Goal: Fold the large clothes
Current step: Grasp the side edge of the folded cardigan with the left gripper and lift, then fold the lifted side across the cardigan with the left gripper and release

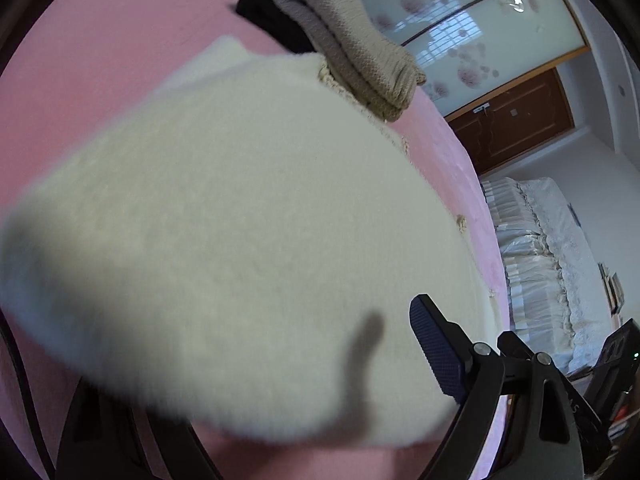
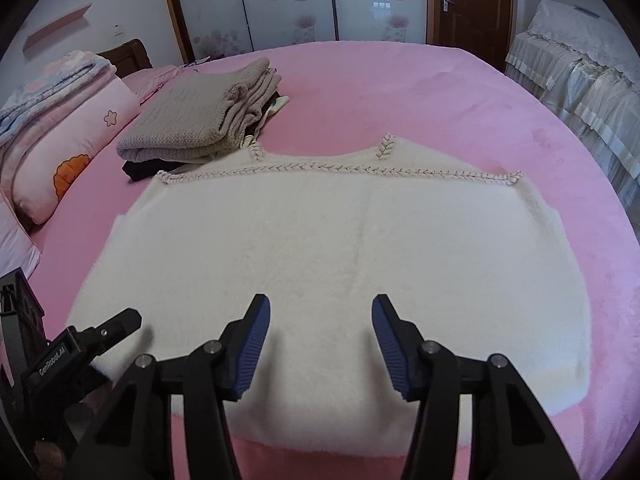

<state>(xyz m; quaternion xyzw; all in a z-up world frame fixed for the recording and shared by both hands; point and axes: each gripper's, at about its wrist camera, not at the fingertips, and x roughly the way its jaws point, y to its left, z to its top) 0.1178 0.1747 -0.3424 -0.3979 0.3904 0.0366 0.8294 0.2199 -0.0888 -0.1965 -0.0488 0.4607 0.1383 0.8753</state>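
A cream fluffy sweater (image 2: 328, 264) with braided trim lies flat on the pink bed (image 2: 400, 92). It fills the left wrist view (image 1: 240, 208), blurred and close. My right gripper (image 2: 320, 344) is open and empty, hovering over the sweater's near hem. My left gripper (image 2: 116, 330) shows in the right wrist view at the sweater's near left corner, its fingers against the fabric. In the left wrist view only one blue-padded finger (image 1: 436, 352) shows, over the sweater's edge. The other finger is hidden by fabric.
A folded beige knit (image 2: 200, 120) sits on dark clothes (image 2: 140, 170) at the back left of the bed. Pink pillows and quilts (image 2: 68, 132) lie at the left. A lace-covered piece of furniture (image 2: 580, 80) stands at the right, wardrobe doors (image 2: 288, 0) behind.
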